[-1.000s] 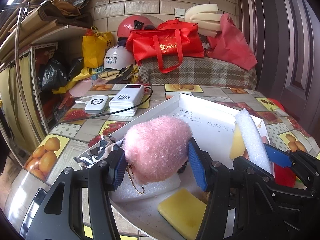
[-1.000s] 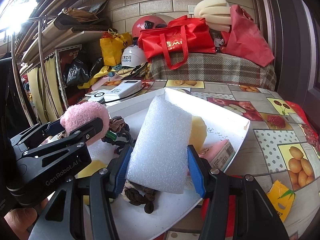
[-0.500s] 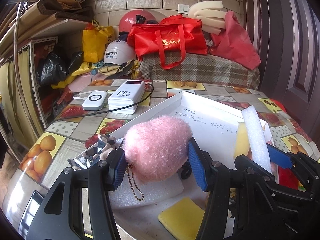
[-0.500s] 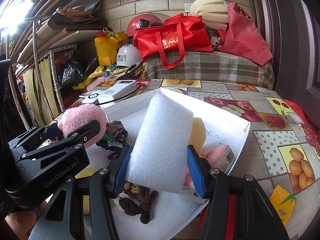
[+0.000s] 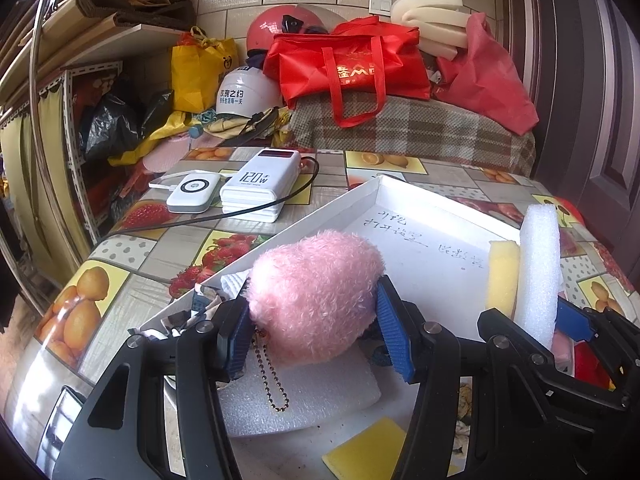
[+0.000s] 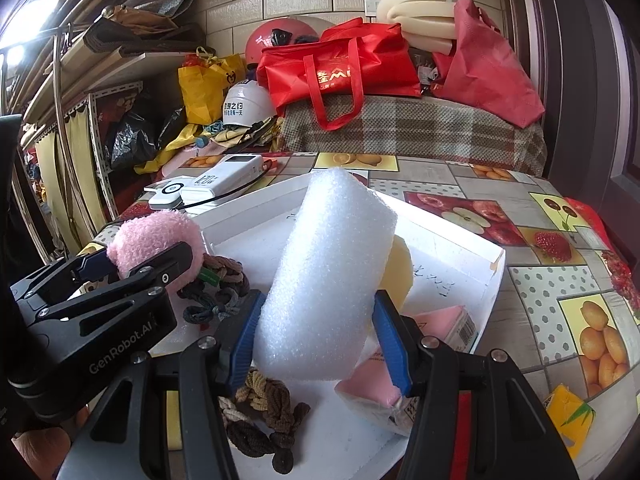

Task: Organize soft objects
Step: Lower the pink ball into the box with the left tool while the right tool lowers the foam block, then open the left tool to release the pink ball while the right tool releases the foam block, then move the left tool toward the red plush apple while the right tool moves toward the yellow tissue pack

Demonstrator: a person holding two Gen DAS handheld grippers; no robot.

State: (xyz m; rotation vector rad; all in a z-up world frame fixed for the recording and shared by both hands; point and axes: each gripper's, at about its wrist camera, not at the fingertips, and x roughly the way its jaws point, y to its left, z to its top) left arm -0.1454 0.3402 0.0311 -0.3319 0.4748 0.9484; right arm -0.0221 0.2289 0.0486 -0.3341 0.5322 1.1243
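My left gripper is shut on a pink plush pompom with a bead chain, held above the white tray. It also shows at the left of the right wrist view. My right gripper is shut on a white foam block, held upright over the tray; the block also shows in the left wrist view. In the tray lie a flat white foam sheet, yellow sponges, knotted brown and dark ropes and pink packets.
The table has a fruit-print cover. Two white power banks with a black cable lie at the back left. Red bags, helmets and foam rolls are piled behind. A metal shelf rack stands at left.
Both grippers have lifted a little with their objects and kept their hold. The foam block now stands higher over the tray.
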